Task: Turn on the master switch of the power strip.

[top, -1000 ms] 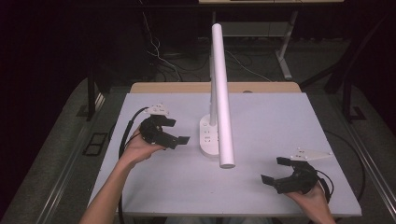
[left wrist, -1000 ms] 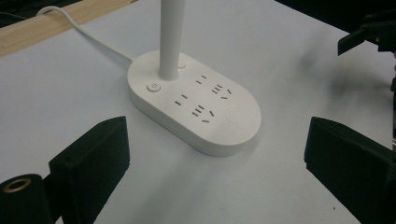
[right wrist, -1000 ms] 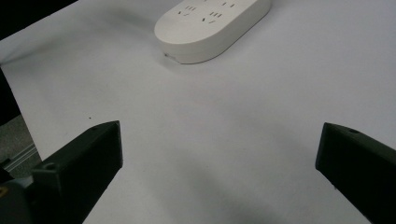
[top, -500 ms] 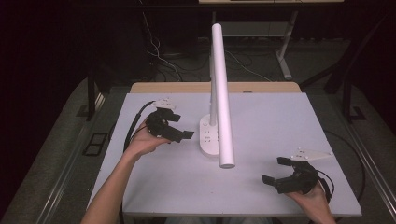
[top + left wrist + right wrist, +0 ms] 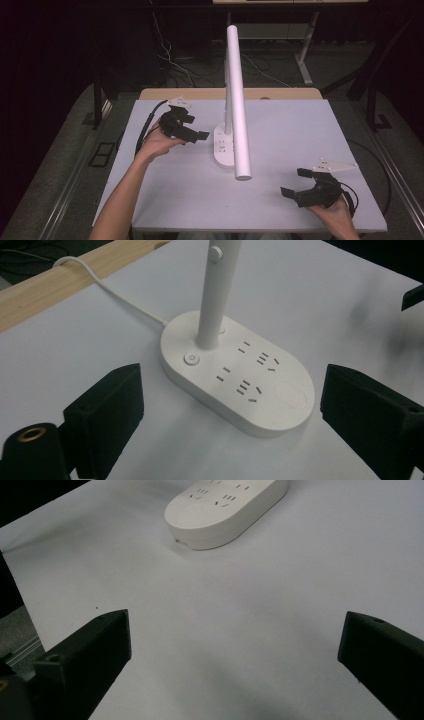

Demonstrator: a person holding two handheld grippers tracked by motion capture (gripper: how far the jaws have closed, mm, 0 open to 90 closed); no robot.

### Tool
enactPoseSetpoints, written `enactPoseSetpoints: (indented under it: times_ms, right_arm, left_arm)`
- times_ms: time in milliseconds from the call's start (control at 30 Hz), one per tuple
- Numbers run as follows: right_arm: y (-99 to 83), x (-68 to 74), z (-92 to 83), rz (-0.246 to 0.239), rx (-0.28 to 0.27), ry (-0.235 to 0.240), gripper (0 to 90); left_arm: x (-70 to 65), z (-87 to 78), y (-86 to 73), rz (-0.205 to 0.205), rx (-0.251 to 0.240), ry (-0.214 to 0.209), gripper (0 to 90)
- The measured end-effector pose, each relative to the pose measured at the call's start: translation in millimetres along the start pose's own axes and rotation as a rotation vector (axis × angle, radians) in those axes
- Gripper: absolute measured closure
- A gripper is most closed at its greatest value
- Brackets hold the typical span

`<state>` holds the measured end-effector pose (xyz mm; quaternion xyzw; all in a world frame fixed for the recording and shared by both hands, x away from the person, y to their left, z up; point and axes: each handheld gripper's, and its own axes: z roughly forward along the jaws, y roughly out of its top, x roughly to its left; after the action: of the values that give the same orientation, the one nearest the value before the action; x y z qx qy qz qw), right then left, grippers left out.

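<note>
left gripper (image 5: 192,131) moved nearer lamp base (image 5: 223,146) — jaws spread | right gripper (image 5: 299,183) unmoved — jaws spread

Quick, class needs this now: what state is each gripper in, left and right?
Left gripper: open, holding nothing, jaws spread toward the lamp base.
Right gripper: open, holding nothing, over the bare table.
</note>
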<state>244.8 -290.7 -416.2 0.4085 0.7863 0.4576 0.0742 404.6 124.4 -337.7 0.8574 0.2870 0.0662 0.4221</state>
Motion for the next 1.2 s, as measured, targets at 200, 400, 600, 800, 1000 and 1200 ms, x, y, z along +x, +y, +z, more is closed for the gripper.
enactPoseSetpoints:
  times_ms: [200, 400, 600, 800, 1000, 1200]
  right_arm:
    - [-0.3, -0.8, -0.8, 0.001, -0.004, -0.001, 0.2]
    - [-0.3, -0.6, -0.8, 0.0, -0.001, 0.0, 0.2]
    - [-0.7, -0.6, -0.8, -0.003, -0.003, -0.001, 0.2]
    - [-0.8, -1.0, -1.1, -0.008, -0.007, -0.002, 0.2]
    - [-0.8, -1.3, -1.3, -0.01, -0.007, -0.003, 0.2]
    - [-0.8, -1.5, -1.7, -0.013, -0.007, -0.004, 0.2]
  left_arm:
    - [3.7, 6.9, 9.6, -0.006, 0.019, -0.001, 14.7]
    - [5.4, 17.8, 17.6, -0.022, 0.045, -0.01, 20.5]
    - [5.5, 27.1, 23.1, -0.026, 0.038, -0.013, 31.3]
    - [6.9, 37.1, 23.3, -0.02, 0.047, 0.001, 43.9]
    - [10.4, 48.1, 22.1, -0.036, 0.043, 0.006, 59.8]
    - [13.7, 55.7, 20.1, -0.064, 0.039, 0.005, 73.3]
